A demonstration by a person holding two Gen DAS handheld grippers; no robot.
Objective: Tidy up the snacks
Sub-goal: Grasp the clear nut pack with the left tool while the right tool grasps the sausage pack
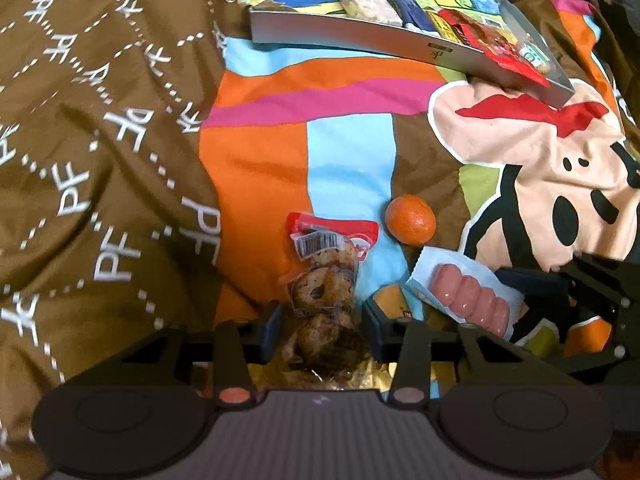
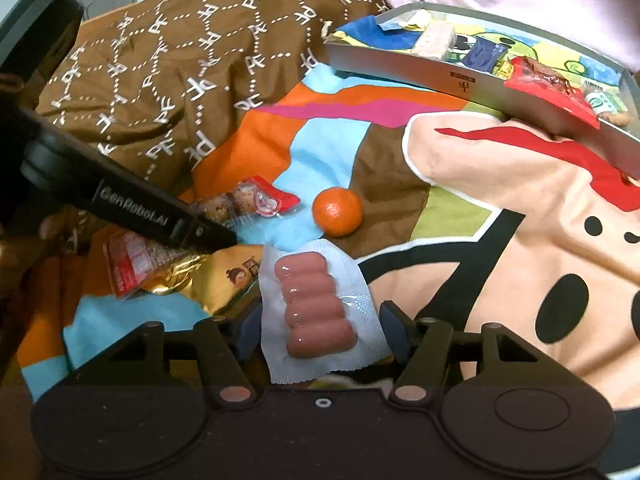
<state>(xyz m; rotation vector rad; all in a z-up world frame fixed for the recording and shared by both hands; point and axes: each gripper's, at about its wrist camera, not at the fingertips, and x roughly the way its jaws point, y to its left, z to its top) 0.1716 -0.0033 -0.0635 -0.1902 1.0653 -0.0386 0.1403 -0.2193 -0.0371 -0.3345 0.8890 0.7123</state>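
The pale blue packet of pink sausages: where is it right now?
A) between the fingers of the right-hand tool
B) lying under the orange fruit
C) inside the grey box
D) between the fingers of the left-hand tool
A: in the right wrist view the pale blue packet of pink sausages sits between the right gripper fingers, apart from the round orange fruit and well short of the grey box.
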